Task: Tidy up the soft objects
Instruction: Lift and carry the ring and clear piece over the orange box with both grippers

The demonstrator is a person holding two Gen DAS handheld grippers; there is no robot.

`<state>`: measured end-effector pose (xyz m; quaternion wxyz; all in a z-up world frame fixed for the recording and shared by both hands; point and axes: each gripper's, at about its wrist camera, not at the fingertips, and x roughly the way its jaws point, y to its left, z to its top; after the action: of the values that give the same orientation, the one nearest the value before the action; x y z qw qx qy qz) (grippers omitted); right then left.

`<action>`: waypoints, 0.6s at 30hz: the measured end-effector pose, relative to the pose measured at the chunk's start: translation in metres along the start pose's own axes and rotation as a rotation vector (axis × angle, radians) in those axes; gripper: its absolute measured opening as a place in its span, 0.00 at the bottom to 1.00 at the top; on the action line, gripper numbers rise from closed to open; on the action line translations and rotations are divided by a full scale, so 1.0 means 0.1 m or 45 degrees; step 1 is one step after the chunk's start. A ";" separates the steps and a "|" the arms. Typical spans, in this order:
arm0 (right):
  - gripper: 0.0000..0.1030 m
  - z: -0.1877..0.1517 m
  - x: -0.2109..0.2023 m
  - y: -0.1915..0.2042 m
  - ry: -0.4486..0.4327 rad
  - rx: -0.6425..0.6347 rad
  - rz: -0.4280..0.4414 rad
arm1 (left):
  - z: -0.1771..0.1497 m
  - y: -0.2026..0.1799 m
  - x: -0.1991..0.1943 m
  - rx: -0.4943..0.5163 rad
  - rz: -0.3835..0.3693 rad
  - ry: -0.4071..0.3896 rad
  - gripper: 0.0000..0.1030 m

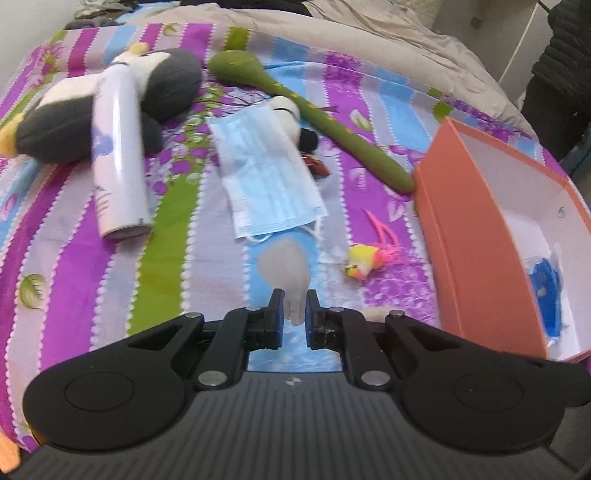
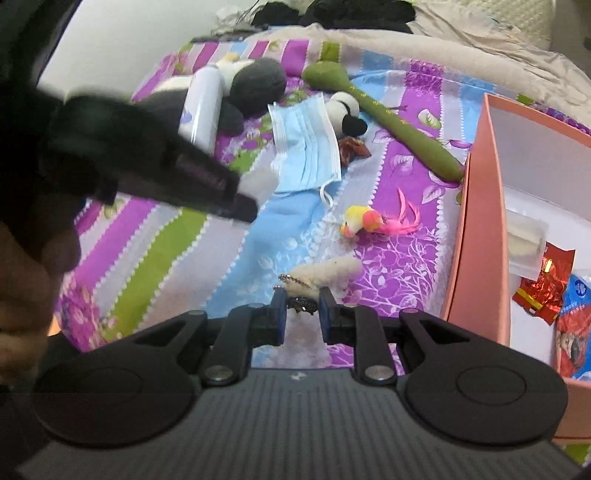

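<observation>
Left wrist view showed the left gripper [image 1: 295, 304] clamped on a pale soft toy [image 1: 287, 273], its length running straight ahead; the right gripper [image 2: 300, 302] pinched a cream plush [image 2: 328, 273] angled ahead-right.

spray can [image 1: 120, 162] on striped bedspread [image 1: 66, 258] | beige duvet [image 1: 369, 33] behind

Both wrist views down onto bedspread [image 1: 110, 258]

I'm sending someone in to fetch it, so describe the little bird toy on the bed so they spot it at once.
Find the orange box on the striped bedspread. Just left of its near wall lies the small bird toy, below the long green plush. It alone has a yellow head and bright pink tail feathers.
</observation>
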<state>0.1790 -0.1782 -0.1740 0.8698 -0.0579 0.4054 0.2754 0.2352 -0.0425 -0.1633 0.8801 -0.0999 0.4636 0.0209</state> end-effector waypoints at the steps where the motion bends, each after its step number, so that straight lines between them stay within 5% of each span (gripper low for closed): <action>1: 0.21 0.00 -0.01 0.01 -0.005 0.003 -0.005 | -0.03 0.04 -0.01 -0.003 0.009 -0.007 0.13; 9: 0.21 -0.04 0.02 0.08 -0.005 0.031 -0.008 | -0.28 0.31 -0.06 -0.030 0.034 -0.020 0.13; 18: 0.21 0.10 -0.21 0.22 -0.025 0.084 -0.048 | -0.38 0.49 -0.20 -0.092 -0.077 0.031 0.13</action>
<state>0.1632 -0.1658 -0.1493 0.8802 -0.0341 0.4045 0.2460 0.1865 -0.0013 -0.1753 0.8704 -0.1459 0.4700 0.0101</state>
